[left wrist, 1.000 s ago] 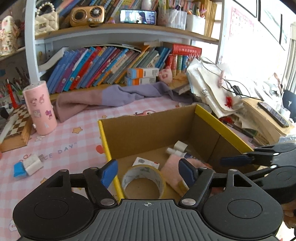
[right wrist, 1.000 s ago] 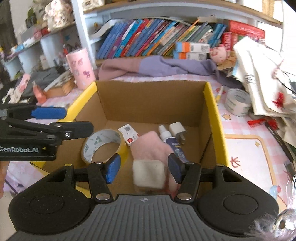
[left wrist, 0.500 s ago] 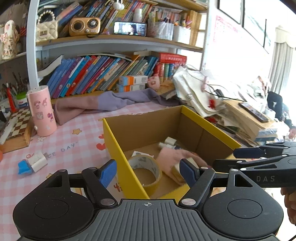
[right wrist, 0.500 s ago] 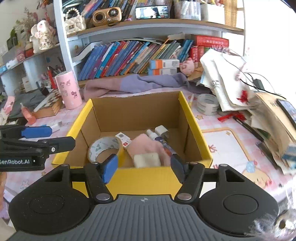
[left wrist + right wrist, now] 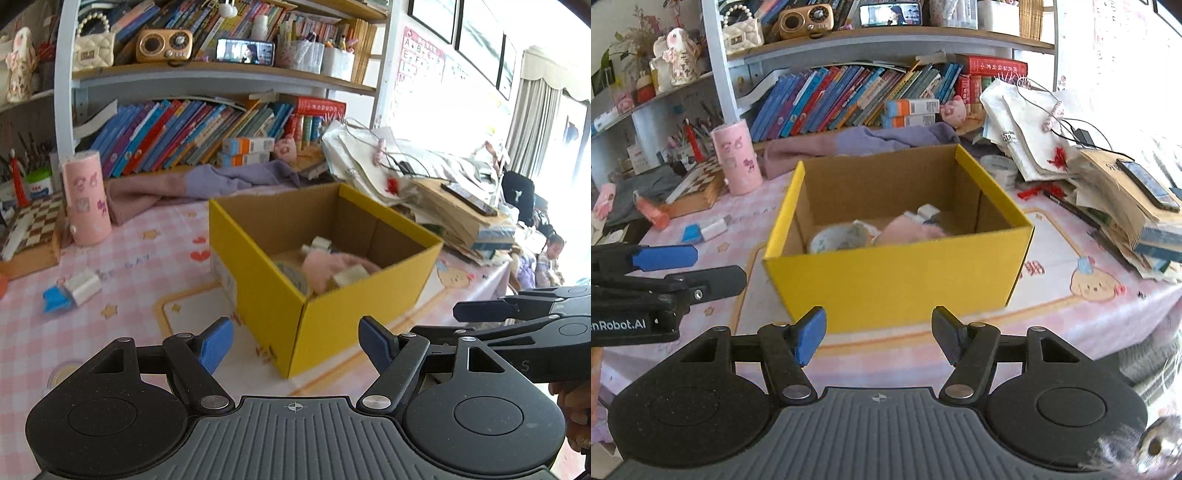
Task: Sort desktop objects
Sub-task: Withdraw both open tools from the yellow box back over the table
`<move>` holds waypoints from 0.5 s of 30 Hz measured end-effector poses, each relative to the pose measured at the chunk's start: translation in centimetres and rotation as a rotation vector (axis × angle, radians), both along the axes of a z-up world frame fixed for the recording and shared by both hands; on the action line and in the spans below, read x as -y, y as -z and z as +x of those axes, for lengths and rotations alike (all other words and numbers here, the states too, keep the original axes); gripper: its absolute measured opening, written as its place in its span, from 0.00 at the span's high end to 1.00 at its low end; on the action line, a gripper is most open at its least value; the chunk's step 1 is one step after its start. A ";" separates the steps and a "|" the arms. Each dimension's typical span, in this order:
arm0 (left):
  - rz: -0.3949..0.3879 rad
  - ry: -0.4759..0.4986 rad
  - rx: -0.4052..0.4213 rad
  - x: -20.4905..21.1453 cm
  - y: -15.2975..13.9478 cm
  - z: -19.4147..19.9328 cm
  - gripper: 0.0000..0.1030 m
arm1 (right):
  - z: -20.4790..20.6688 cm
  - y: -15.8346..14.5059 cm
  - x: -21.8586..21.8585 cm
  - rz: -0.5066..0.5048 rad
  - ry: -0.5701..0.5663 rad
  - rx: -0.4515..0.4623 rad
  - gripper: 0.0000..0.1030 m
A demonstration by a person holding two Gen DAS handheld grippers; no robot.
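Note:
A yellow cardboard box [image 5: 332, 325] [image 5: 894, 280] stands open-topped on the pink checked tablecloth. Inside lie a tape roll [image 5: 838, 238], a pink cloth [image 5: 908, 232] [image 5: 325, 266], a white block [image 5: 351, 275] and a white charger [image 5: 929, 211]. My left gripper [image 5: 295, 343] hangs open just short of the box's near corner, with nothing between its blue pads. My right gripper [image 5: 879, 332] is open too, in front of the box's long wall, and holds nothing. A blue-and-white item [image 5: 72, 291] [image 5: 705, 230] lies on the cloth left of the box.
A pink cylinder [image 5: 85, 199], a chessboard [image 5: 33, 225] and an orange bottle [image 5: 652, 214] stand at the left. A purple-pink cloth [image 5: 207, 181] lies below the bookshelf. Another tape roll [image 5: 999, 166] and a heap of papers and bags [image 5: 1108, 192] crowd the right.
Both grippers have drawn back from over the box's inside to in front of its outer walls. The right jaws have widened a little, leaving the white block in the box.

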State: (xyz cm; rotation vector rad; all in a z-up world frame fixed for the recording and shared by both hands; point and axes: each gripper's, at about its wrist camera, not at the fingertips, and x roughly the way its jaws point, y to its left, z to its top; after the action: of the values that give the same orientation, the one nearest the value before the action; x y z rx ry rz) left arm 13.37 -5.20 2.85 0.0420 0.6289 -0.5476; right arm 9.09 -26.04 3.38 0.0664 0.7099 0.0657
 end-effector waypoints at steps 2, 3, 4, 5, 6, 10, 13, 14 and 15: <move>-0.001 0.003 -0.007 -0.8 0.2 -0.5 0.25 | -0.8 0.2 -0.8 -0.002 0.006 -0.007 0.41; -0.003 0.002 -0.011 -1.3 0.3 -0.8 0.25 | -1.1 0.3 -1.2 -0.001 0.008 -0.011 0.41; -0.006 0.002 -0.015 -1.7 0.4 -1.0 0.25 | -1.4 0.4 -1.7 0.000 0.009 -0.015 0.41; -0.007 -0.001 -0.020 -2.2 0.5 -1.2 0.25 | -1.7 0.5 -2.1 -0.001 0.008 -0.018 0.41; -0.008 -0.004 -0.023 -2.6 0.6 -1.5 0.25 | -1.9 0.5 -2.5 -0.004 0.006 -0.020 0.41; -0.010 -0.018 -0.033 -4.2 0.9 -2.2 0.25 | -2.8 0.7 -4.2 -0.006 -0.003 -0.025 0.41; -0.006 -0.025 -0.036 -5.4 1.0 -2.8 0.25 | -3.3 0.9 -5.4 -0.005 -0.012 -0.028 0.41; -0.005 -0.027 -0.037 -5.7 1.0 -2.9 0.25 | -3.4 0.9 -5.8 -0.005 -0.015 -0.030 0.41; -0.003 -0.030 -0.038 -6.1 1.1 -3.1 0.25 | -3.5 1.0 -6.2 -0.004 -0.019 -0.032 0.41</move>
State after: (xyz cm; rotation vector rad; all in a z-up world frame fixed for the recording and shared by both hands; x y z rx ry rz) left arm 10.24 0.89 1.77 0.0195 0.6644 -0.5211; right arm 5.58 -19.87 2.38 0.0567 0.7427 0.0812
